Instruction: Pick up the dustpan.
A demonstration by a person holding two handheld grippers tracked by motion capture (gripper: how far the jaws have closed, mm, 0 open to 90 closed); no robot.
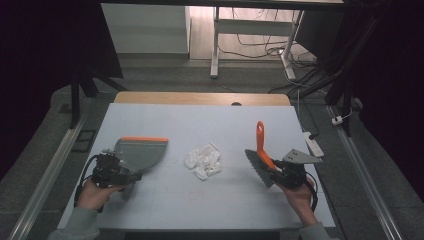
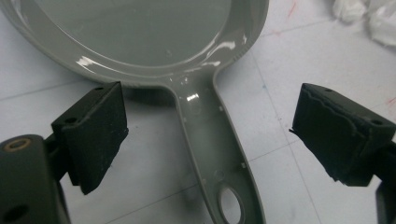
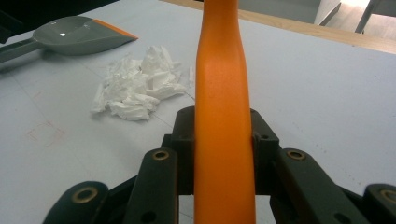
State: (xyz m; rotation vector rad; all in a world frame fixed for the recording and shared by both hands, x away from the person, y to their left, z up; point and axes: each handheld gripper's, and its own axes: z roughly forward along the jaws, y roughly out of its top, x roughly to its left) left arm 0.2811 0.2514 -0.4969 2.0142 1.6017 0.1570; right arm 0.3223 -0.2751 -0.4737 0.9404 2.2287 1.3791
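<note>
A grey dustpan (image 1: 142,151) with an orange lip lies left of centre on the white table (image 1: 200,120). Its handle (image 2: 212,140) runs between the pads of my left gripper (image 2: 210,126), which stands open with a gap on both sides. In the high view the left gripper (image 1: 130,176) sits at that handle. A pile of torn white paper scraps (image 1: 204,161) lies mid-table, also seen as paper scraps (image 3: 135,88). My right gripper (image 3: 223,140) is shut on the orange handle of a brush (image 3: 223,93). The brush (image 1: 260,145) has its grey bristles toward the pile, by the right gripper (image 1: 277,172).
A wooden strip (image 1: 200,98) borders the table's far side. A white power strip (image 1: 313,143) lies off the right edge. Desk legs and cables (image 1: 260,50) stand on the floor beyond. Bare table spreads in front of and behind the scraps.
</note>
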